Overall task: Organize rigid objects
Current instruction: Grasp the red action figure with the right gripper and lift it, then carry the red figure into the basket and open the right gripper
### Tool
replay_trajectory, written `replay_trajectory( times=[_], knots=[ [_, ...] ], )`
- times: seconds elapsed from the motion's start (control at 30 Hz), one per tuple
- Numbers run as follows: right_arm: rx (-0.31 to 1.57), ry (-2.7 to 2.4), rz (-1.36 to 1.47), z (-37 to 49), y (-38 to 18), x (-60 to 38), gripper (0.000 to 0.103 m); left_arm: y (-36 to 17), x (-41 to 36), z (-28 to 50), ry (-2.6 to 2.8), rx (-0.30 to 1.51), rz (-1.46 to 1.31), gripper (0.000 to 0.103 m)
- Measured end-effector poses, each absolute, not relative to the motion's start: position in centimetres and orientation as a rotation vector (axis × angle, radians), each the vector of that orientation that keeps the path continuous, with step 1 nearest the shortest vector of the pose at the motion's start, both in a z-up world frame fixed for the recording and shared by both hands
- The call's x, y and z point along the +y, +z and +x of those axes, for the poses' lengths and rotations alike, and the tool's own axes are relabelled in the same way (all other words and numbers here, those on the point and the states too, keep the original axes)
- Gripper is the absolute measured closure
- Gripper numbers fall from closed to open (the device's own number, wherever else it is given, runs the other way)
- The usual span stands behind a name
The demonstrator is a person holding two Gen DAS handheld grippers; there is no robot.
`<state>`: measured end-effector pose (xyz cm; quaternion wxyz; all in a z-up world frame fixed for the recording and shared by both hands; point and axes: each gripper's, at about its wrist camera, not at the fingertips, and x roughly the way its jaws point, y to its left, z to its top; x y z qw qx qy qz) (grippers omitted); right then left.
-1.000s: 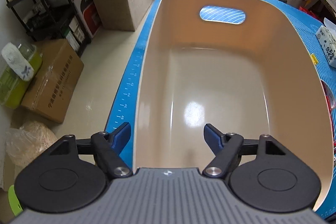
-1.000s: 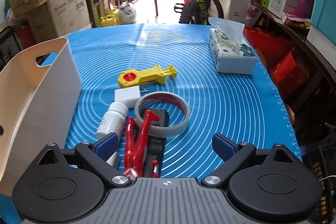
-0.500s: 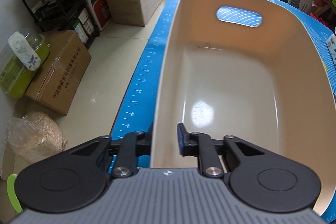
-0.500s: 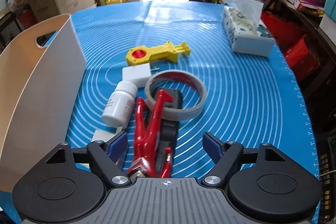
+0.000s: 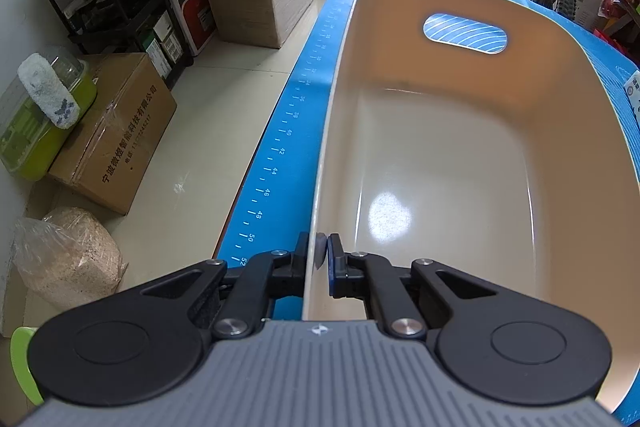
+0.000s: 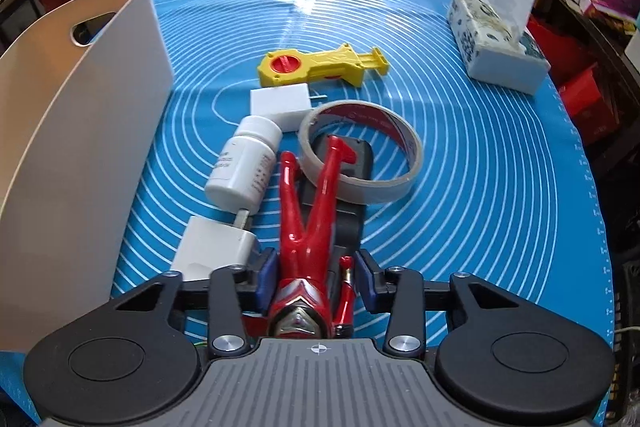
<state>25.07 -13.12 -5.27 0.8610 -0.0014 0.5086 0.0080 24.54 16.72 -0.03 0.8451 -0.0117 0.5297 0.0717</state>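
One red figure (image 6: 310,227) lies between right jaws.

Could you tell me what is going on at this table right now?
A person is sorting loose objects into a beige bin. The left tool is clamped on the bin's near wall. The right tool has its fingers on either side of a red toy figure lying on the blue mat. The bin looks empty so far; the tape roll, white bottle and yellow toy lie on the mat.
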Motion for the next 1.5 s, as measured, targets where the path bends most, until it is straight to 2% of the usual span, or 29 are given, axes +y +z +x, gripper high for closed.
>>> replay_trajectory(
  times=[0.43,1.0,1.27,1.5],
  knots=[
    [0.974,0.008,0.05,24.2,-2.4,-13.4,0.059,-0.1,17.0,24.6,0.15,1.123,-0.053,0.094],
    [0.672,0.071,0.133,24.0,6.2,-9.6,0.059,-0.1,17.4,24.5,0.138,1.121,-0.065,0.095],
    [0.629,0.177,0.119,26.2,7.9,-4.5,0.059,-0.1,17.3,24.6,0.138,1.123,-0.067,0.095],
    [0.664,0.275,0.086,27.4,7.5,0.1,0.059,-0.1,17.3,24.6,0.138,1.123,-0.067,0.095]
  ],
)
